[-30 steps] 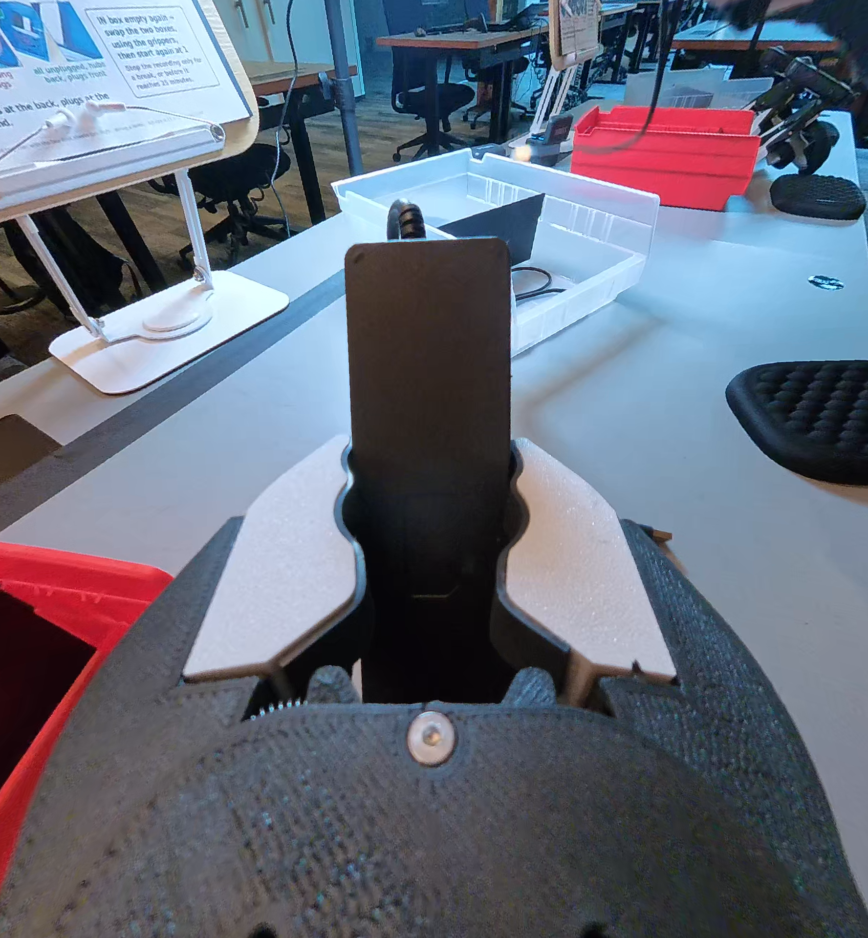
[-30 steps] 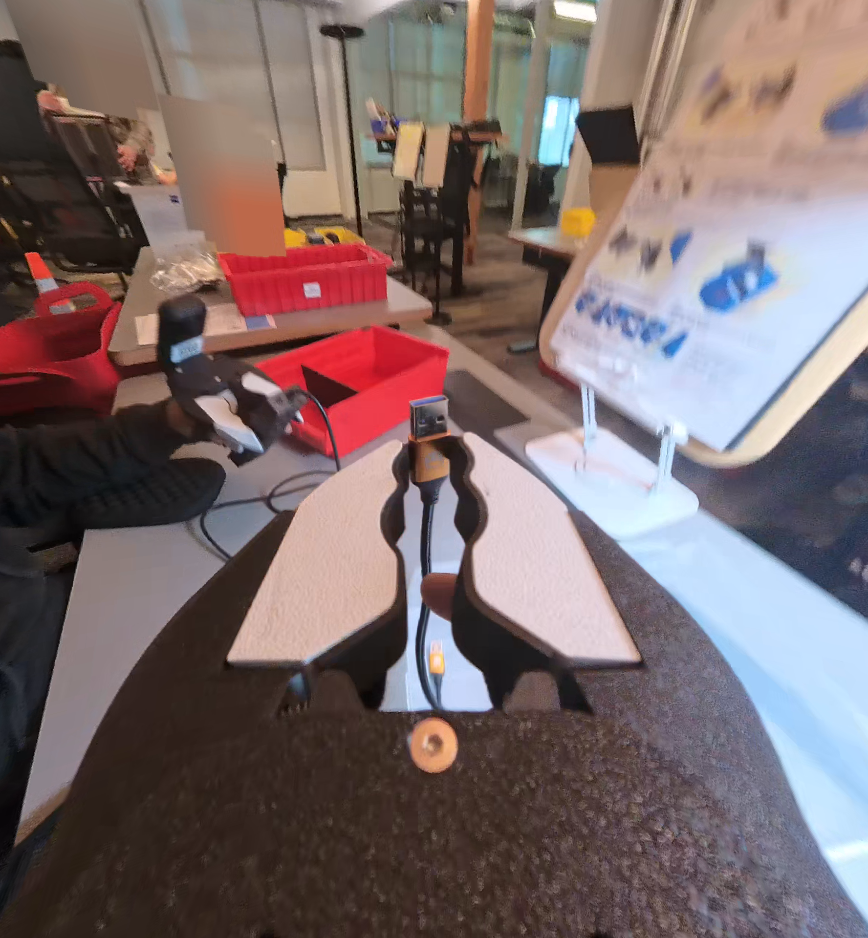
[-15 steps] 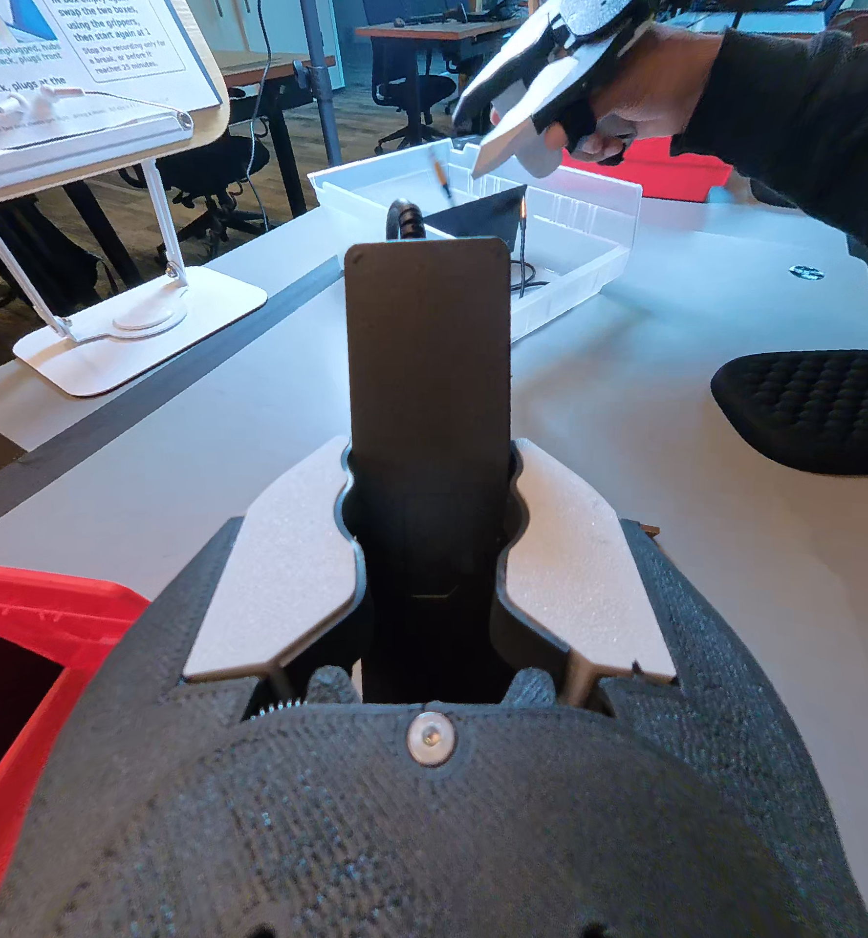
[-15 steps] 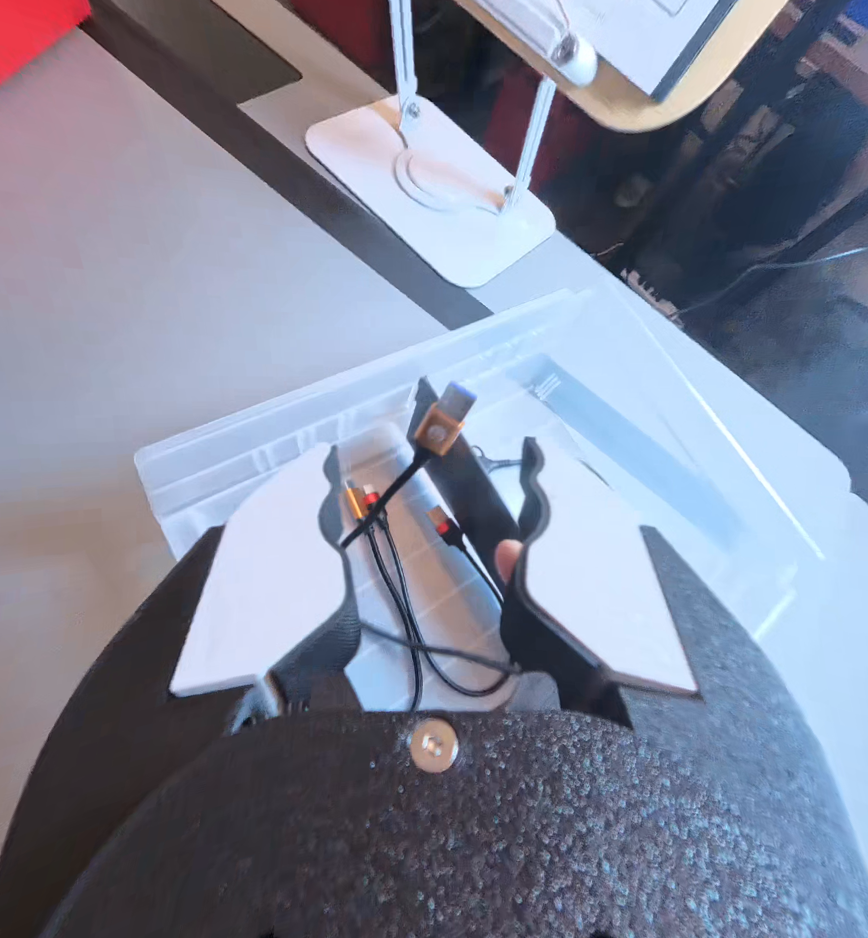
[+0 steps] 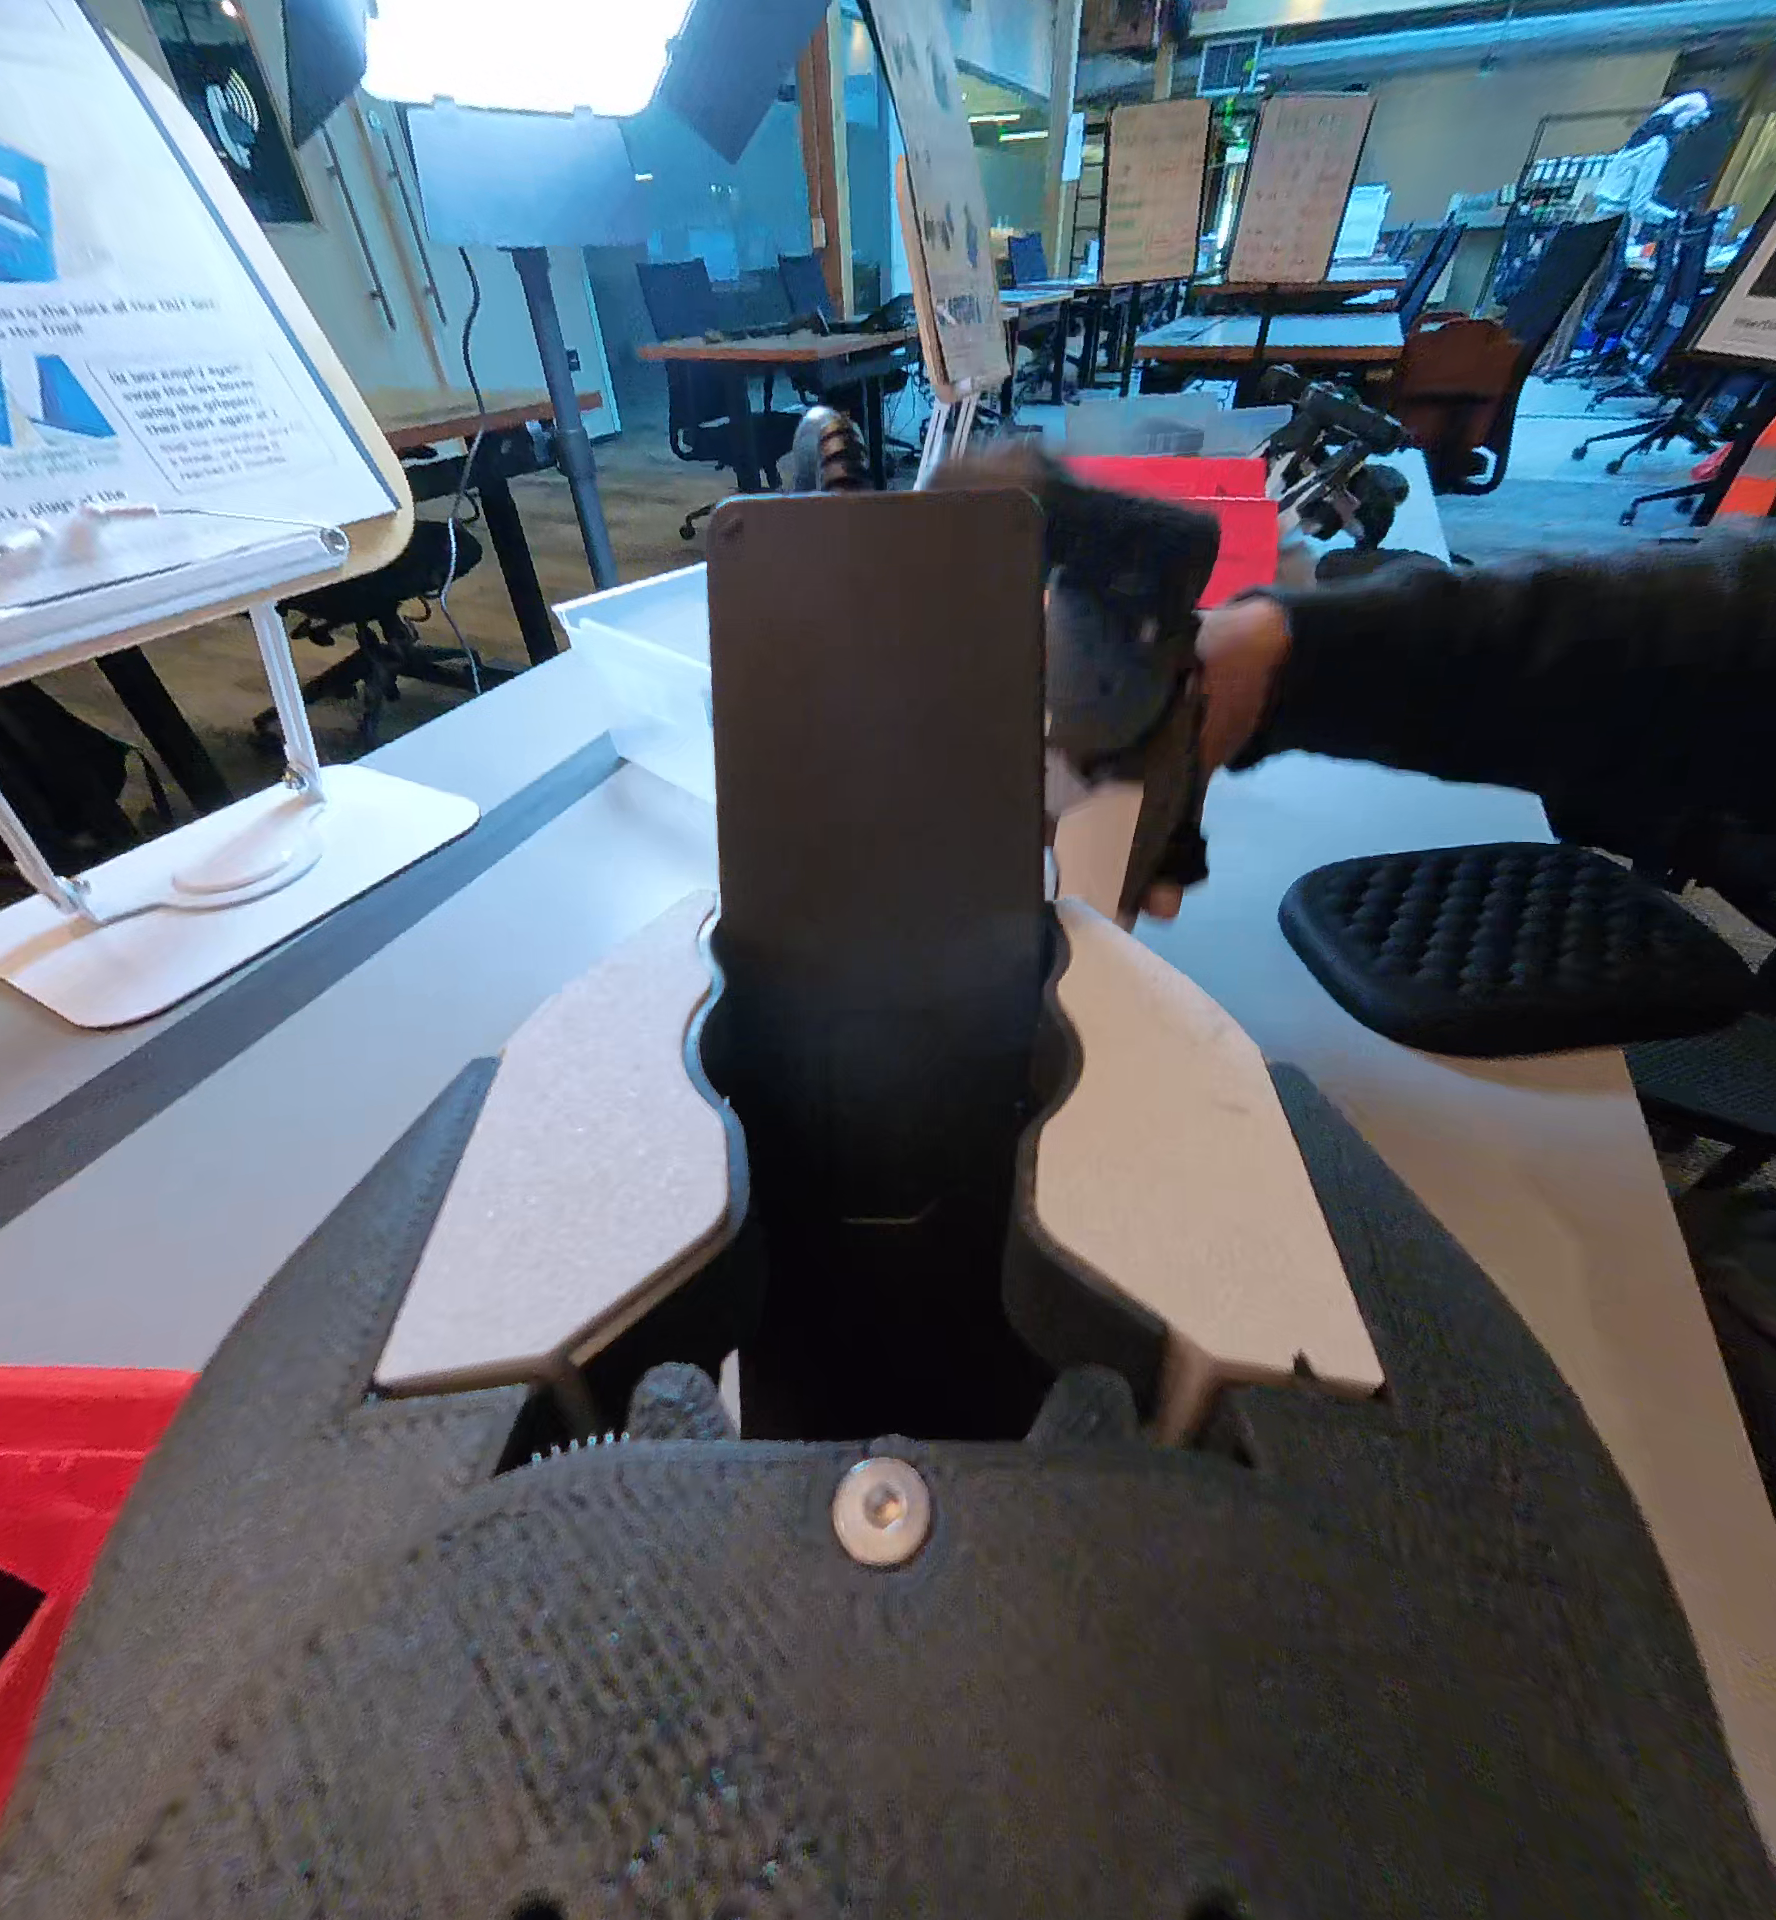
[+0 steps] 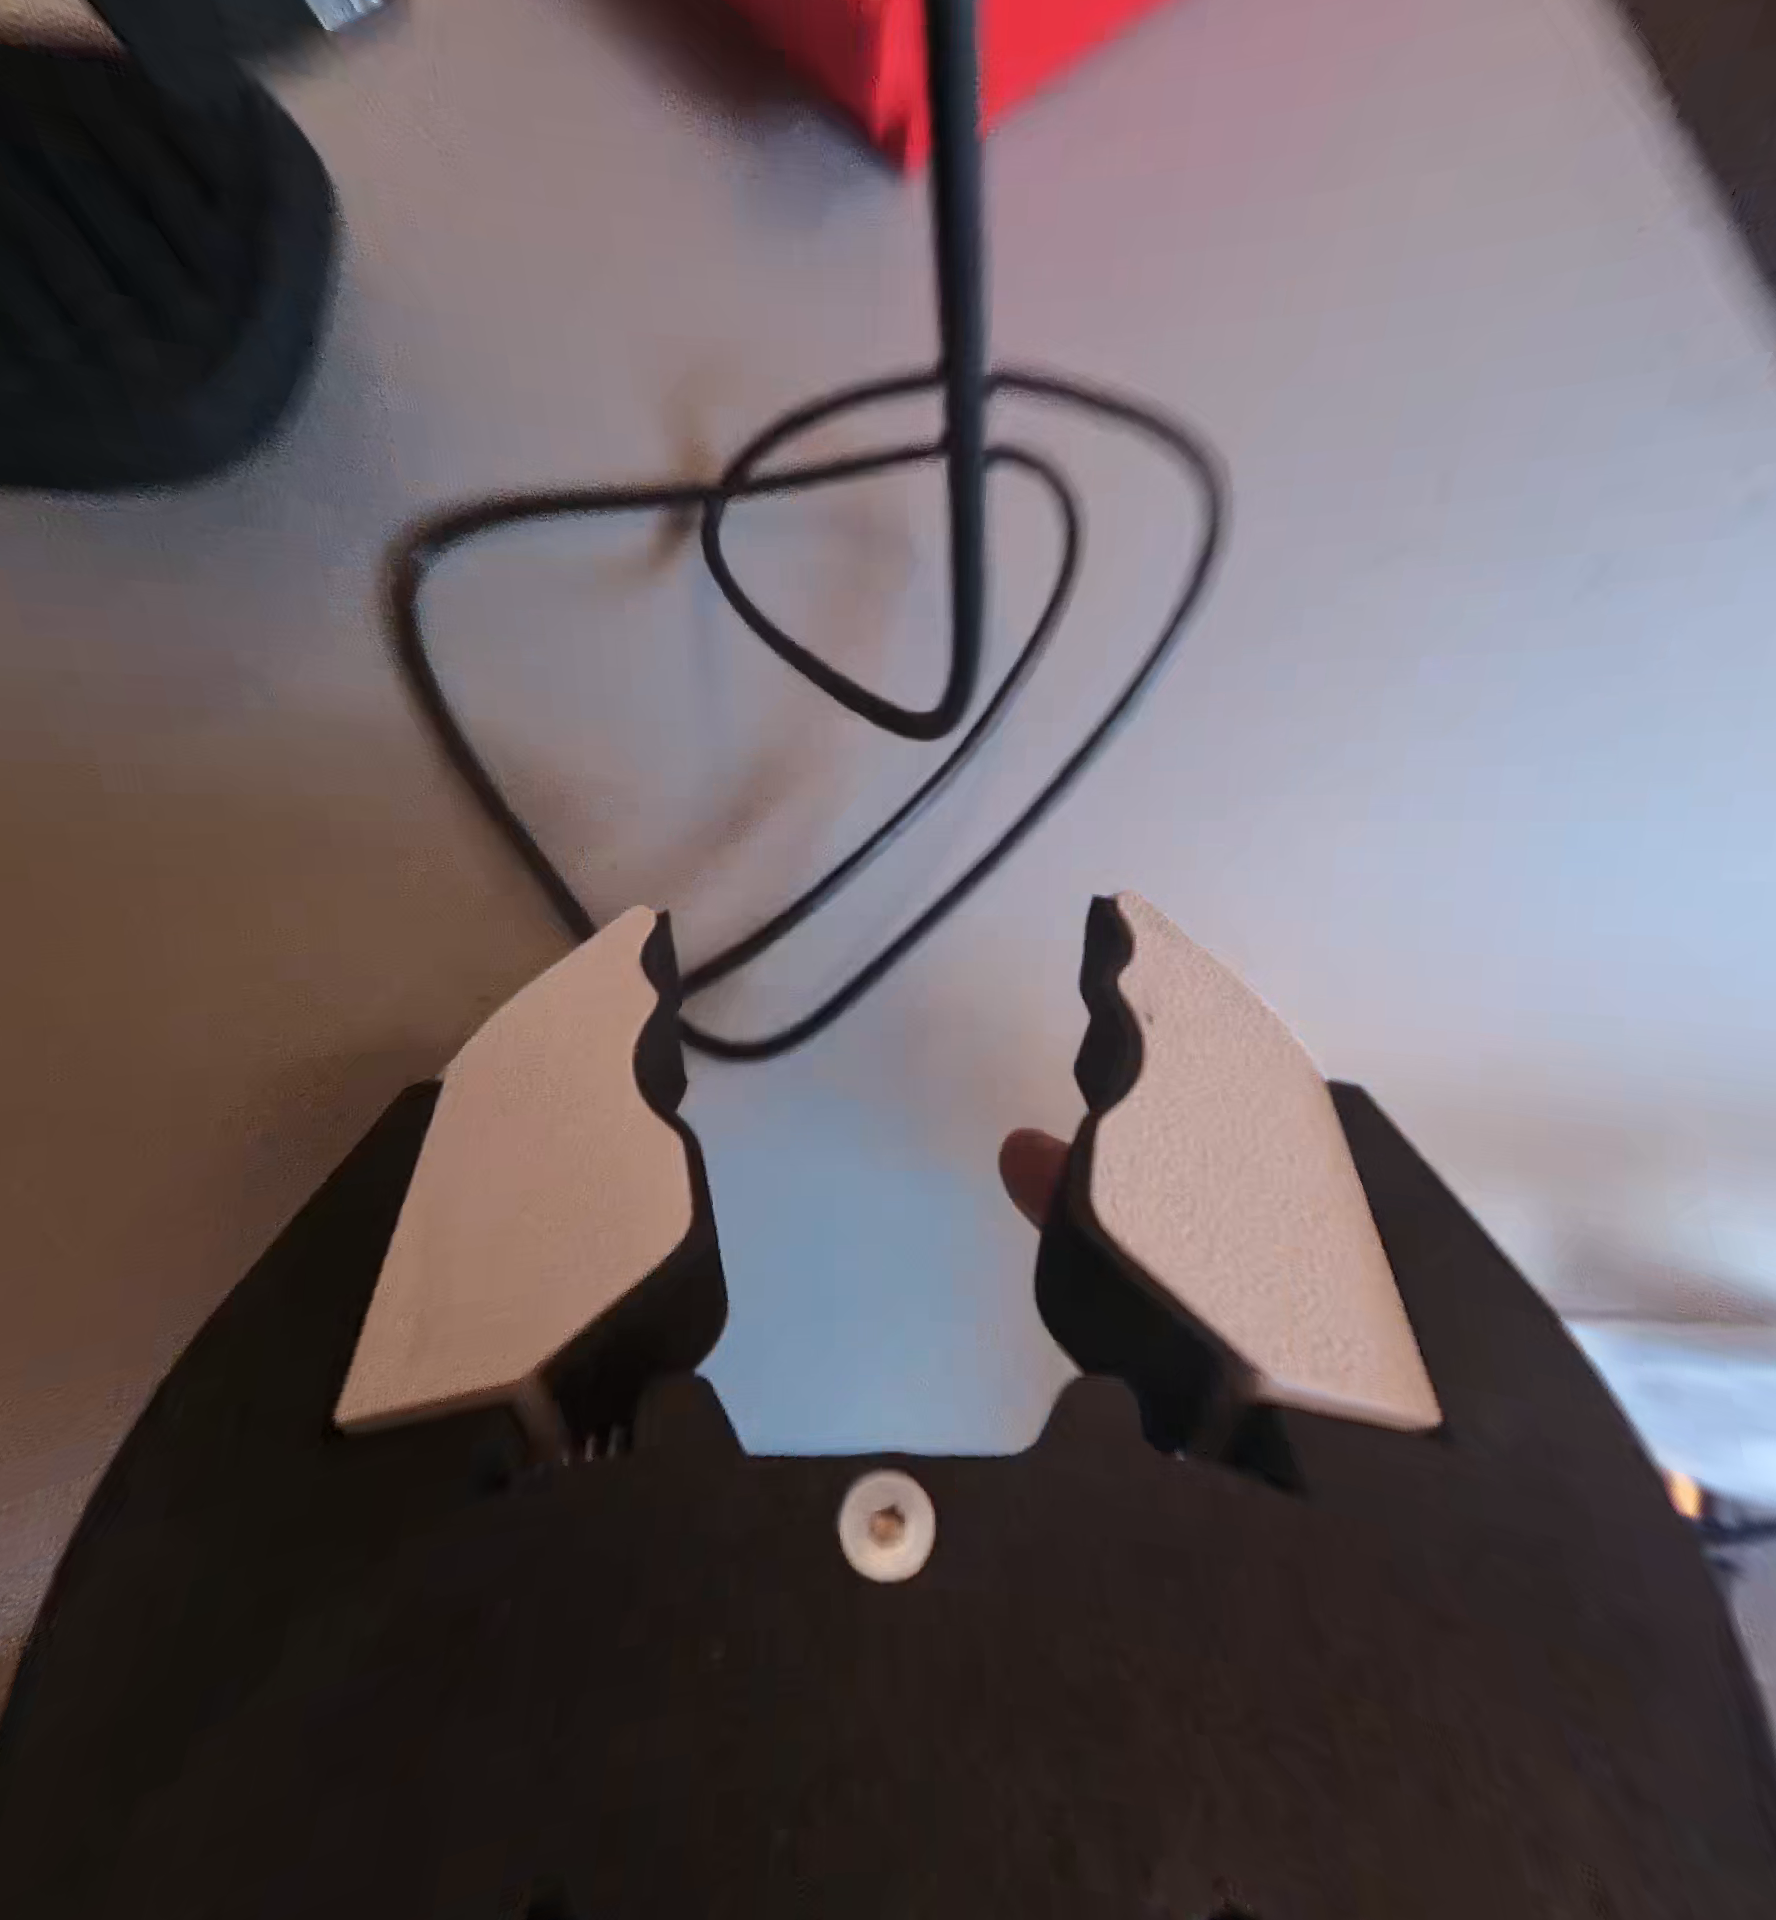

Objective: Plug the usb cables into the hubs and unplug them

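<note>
My left gripper (image 5: 879,925) is shut on a flat black hub (image 5: 876,727) and holds it upright above the grey table (image 5: 364,1049). The right gripper (image 5: 1123,665), held by a hand in a black sleeve, shows blurred just behind and right of the hub. In the right wrist view my right gripper (image 6: 879,914) is open and empty, pointing down at the table. A thin black cable (image 6: 551,511) lies looped on the table below it. A thicker black cable (image 6: 967,312) hangs straight down in front of it. No plug shows.
A white document stand (image 5: 219,883) stands at the left. A white bin (image 5: 645,644) sits behind the hub. A red bin (image 5: 11,1455) is at the near left, and its corner shows in the right wrist view (image 6: 925,62). A black wrist pad (image 5: 1507,945) lies at the right. The tips of one gripper are about 15 cm away from the tips of the other.
The right gripper let go of the orange USB plug over the white bin, opened, and swung over beside the hub. The left gripper tilted up a little, still gripping the hub.
</note>
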Demonstrator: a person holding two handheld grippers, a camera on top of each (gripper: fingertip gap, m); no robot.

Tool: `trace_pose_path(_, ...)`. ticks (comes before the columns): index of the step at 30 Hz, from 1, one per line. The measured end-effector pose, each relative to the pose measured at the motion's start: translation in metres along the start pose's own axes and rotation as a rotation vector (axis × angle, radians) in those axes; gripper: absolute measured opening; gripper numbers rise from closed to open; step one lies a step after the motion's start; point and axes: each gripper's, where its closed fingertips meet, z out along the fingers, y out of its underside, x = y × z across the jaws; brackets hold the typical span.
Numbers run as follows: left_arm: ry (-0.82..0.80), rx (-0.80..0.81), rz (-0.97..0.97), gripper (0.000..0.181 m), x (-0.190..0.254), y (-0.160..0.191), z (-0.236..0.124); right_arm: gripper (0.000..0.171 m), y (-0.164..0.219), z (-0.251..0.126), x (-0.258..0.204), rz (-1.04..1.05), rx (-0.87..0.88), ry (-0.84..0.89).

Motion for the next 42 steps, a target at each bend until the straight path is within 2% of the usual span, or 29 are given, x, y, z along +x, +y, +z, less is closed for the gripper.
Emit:
trace_pose_path(3,-0.008,0.0,0.005,0.055,-0.002,0.0,-0.002,0.071,0.013,0.043,-0.003,0.123,-0.134,0.029)
trace_pose_path(4,-0.009,-0.003,0.003,0.055,-0.003,0.001,-0.003,0.061,0.012,0.051,0.001,0.129,-0.144,0.052)
trace_pose_path(6,-0.02,-0.007,-0.002,0.055,-0.006,0.003,-0.005,0.015,0.006,0.056,0.004,0.087,-0.145,0.061)
trace_pose_path(8,-0.053,-0.019,-0.023,0.055,-0.014,0.006,-0.008,0.009,-0.002,0.055,0.002,0.034,-0.125,0.044)
trace_pose_path(10,-0.086,-0.034,-0.085,0.055,-0.024,0.011,-0.012,0.008,-0.022,0.043,-0.006,-0.091,0.017,0.02)
trace_pose_path(13,-0.096,-0.026,-0.195,0.055,-0.036,0.016,-0.015,0.008,-0.058,0.005,-0.026,-0.249,0.306,-0.003)
trace_pose_path(16,0.004,-0.007,-0.291,0.055,-0.03,0.018,-0.013,0.008,-0.083,-0.037,-0.048,-0.299,0.57,-0.029)
trace_pose_path(21,0.212,0.031,-0.36,0.054,-0.003,0.014,-0.006,0.008,-0.104,-0.08,-0.061,-0.24,0.826,-0.036)
trace_pose_path(23,0.314,0.017,-0.332,0.055,0.02,0.014,0.001,0.008,-0.108,-0.082,-0.068,-0.203,0.853,-0.087)
trace_pose_path(27,0.397,-0.047,-0.222,0.055,0.055,0.024,0.02,0.009,-0.113,-0.068,-0.081,-0.2,0.808,-0.125)
trace_pose_path(30,0.443,-0.049,-0.191,0.055,0.066,0.024,0.019,0.011,-0.112,-0.065,-0.084,-0.196,0.766,-0.147)
trace_pose_path(34,0.538,-0.071,-0.172,0.055,0.08,0.026,0.014,0.027,-0.107,-0.063,-0.091,-0.21,0.703,-0.208)
trace_pose_path(38,0.734,-0.109,-0.154,0.055,0.108,0.03,0.001,0.05,-0.103,-0.061,-0.11,-0.293,0.63,-0.309)
trace_pose_path(42,1.018,-0.14,-0.225,0.055,0.137,0.03,-0.018,0.052,-0.094,-0.059,-0.145,-0.446,0.526,-0.452)
